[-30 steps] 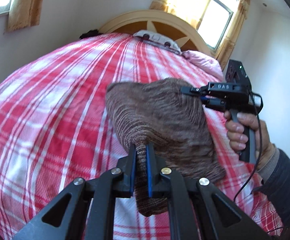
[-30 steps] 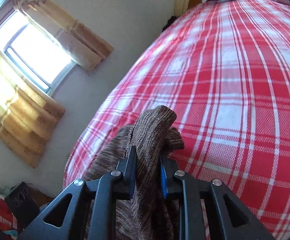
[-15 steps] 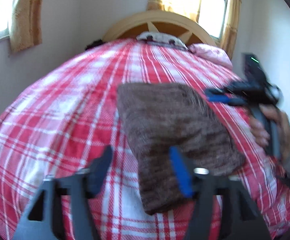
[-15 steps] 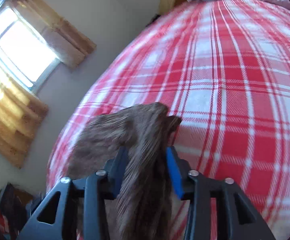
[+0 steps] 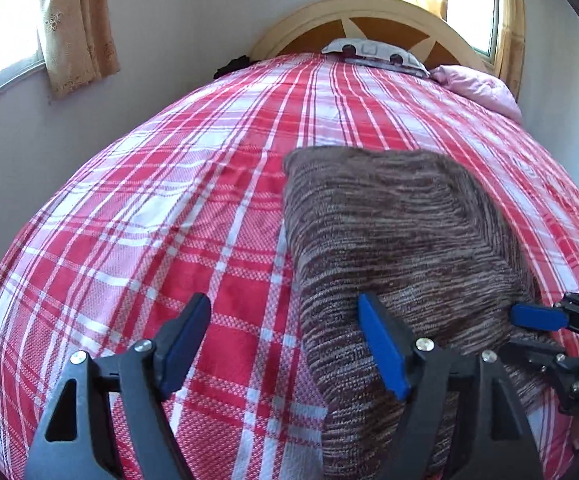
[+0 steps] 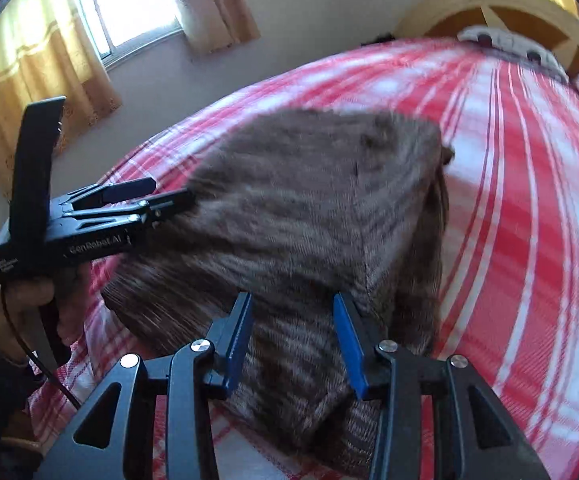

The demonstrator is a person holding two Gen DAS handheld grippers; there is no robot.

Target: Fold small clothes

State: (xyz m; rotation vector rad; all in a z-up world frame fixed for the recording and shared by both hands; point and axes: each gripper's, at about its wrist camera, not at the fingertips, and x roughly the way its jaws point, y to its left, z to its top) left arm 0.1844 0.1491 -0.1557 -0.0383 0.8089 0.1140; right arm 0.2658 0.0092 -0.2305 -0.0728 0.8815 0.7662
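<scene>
On the red-and-white plaid bedspread (image 5: 177,240) lies the brown striped knit garment (image 5: 401,240), folded into a thick slab right of centre in the left wrist view, its far edge straight and pointing toward the headboard.

Going left to right in that view: a curtained window (image 5: 5,48) sits on the left wall, with yellow curtains (image 5: 77,24) beside it. Next comes bare plaid. The left gripper (image 5: 285,340) hovers low in front, jaws spread wide; they have just been opening. Its left finger hangs over the bedspread, and its right blue pad (image 5: 381,348) stands over the knit's near part; whether it touches the cloth I cannot tell. Nothing is clamped. Further right, the right gripper (image 5: 537,320) enters from the frame's edge, one blue fingertip at the knit's right border.

At the head of the bed stand a wooden arched headboard (image 5: 369,12), a grey-and-white patterned pillow (image 5: 373,54) and a pink pillow (image 5: 473,80).

From the right wrist view, blurred by motion, a hand (image 6: 25,304) at far left grips the left gripper's handle. The right gripper's jaws stand partly apart above the knit's near fold, having just been opening, pads not pressing the cloth.
</scene>
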